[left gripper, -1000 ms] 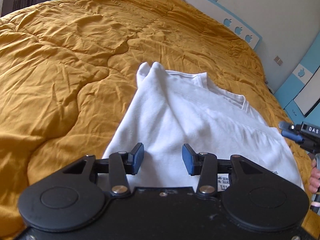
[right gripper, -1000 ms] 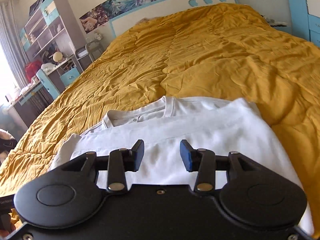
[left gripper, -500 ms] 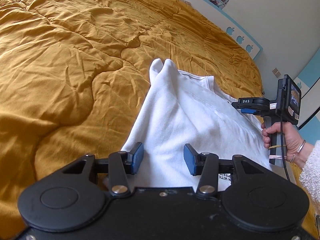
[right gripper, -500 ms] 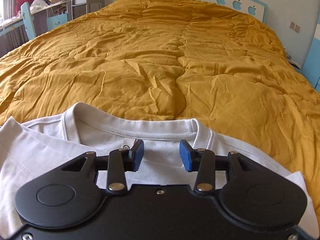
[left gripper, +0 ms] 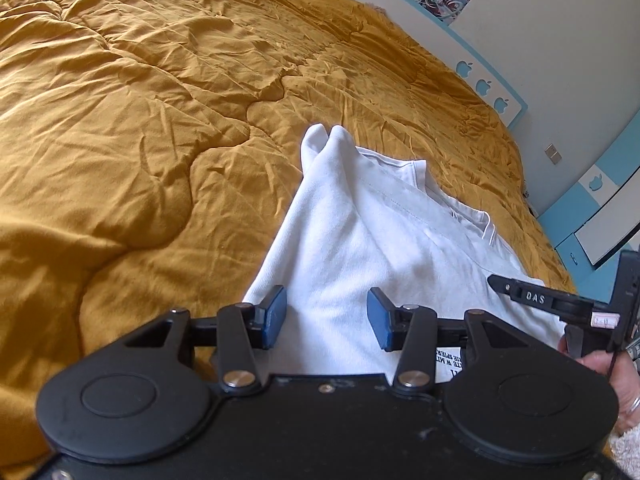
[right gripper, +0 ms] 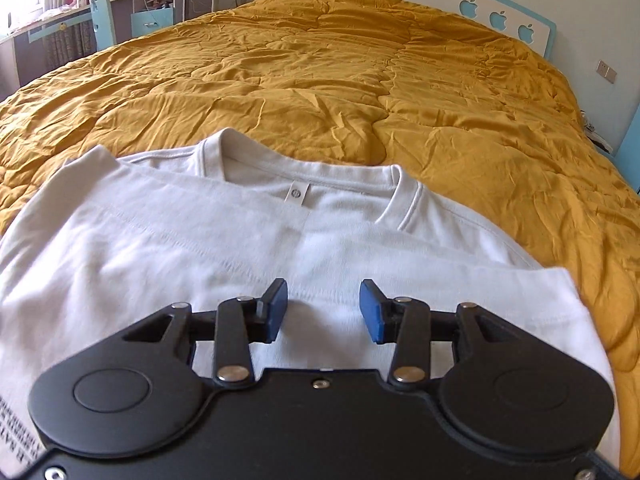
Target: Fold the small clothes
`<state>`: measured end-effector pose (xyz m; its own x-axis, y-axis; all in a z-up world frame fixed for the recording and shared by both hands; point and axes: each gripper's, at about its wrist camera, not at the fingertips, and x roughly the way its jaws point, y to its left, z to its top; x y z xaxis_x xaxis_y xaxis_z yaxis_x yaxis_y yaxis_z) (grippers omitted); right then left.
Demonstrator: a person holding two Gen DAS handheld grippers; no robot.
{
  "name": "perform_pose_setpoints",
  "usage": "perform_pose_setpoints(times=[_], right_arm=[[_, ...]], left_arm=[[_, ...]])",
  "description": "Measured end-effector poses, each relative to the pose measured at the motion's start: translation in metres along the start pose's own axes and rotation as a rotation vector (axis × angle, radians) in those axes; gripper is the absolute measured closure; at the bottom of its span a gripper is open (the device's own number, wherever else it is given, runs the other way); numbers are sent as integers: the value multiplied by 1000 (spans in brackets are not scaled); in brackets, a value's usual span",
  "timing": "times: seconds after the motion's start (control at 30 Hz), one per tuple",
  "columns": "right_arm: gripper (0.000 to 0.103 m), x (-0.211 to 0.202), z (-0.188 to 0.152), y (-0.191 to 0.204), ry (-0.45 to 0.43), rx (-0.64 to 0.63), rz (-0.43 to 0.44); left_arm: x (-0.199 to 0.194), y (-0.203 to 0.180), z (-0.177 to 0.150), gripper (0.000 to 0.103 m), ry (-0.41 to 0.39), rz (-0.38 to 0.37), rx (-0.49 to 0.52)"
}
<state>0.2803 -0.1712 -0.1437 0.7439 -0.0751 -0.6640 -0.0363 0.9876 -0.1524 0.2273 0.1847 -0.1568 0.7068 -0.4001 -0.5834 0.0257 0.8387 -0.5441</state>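
Observation:
A white T-shirt [left gripper: 360, 248] lies on the mustard duvet [left gripper: 140, 120], one side folded inward over its body. Its bunched sleeve end [left gripper: 324, 140] points up the bed. The left gripper [left gripper: 327, 316] hovers open over the shirt's lower part, with only flat cloth under the gap between its pads. From the right wrist I see the collar [right gripper: 304, 176] and its neck label [right gripper: 298, 194]. My right gripper [right gripper: 323, 312] stands open above the shirt's chest, gripping nothing. One of its fingers [left gripper: 524, 295] shows at the shirt's right edge, held by a hand [left gripper: 600, 360].
The duvet [right gripper: 360, 80] covers the whole bed up to a white headboard [right gripper: 500, 16] with apple cut-outs. A desk and a blue chair [right gripper: 100, 20] stand beyond the bed's far left. Blue cabinet fronts [left gripper: 592, 216] line the right wall.
The right gripper swung round from the shirt's side to face the collar, then drew back and sank to the shirt's right edge. The left gripper stayed almost still.

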Motion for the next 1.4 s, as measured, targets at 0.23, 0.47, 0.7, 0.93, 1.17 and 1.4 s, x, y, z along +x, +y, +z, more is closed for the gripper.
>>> perform_pose_setpoints(times=[0.23, 0.47, 0.7, 0.93, 1.17, 1.4], right_arm=[[61, -62, -54, 13, 17, -12, 76], [60, -106, -90, 25, 2, -48, 106], [60, -118, -106, 31, 20, -52, 117], [60, -132, -99, 36, 48, -17, 113], [49, -144, -79, 87, -48, -76, 245], [48, -128, -67, 173, -62, -324, 296]], left_arm=[[-20, -4, -6, 56, -1, 13, 12], [-32, -6, -10, 57, -4, 14, 8], [-31, 1, -12, 56, 7, 15, -1], [-50, 9, -4, 56, -8, -3, -53], [-66, 25, 25, 56, -68, 38, -86], [-62, 42, 39, 55, -45, -46, -99]])
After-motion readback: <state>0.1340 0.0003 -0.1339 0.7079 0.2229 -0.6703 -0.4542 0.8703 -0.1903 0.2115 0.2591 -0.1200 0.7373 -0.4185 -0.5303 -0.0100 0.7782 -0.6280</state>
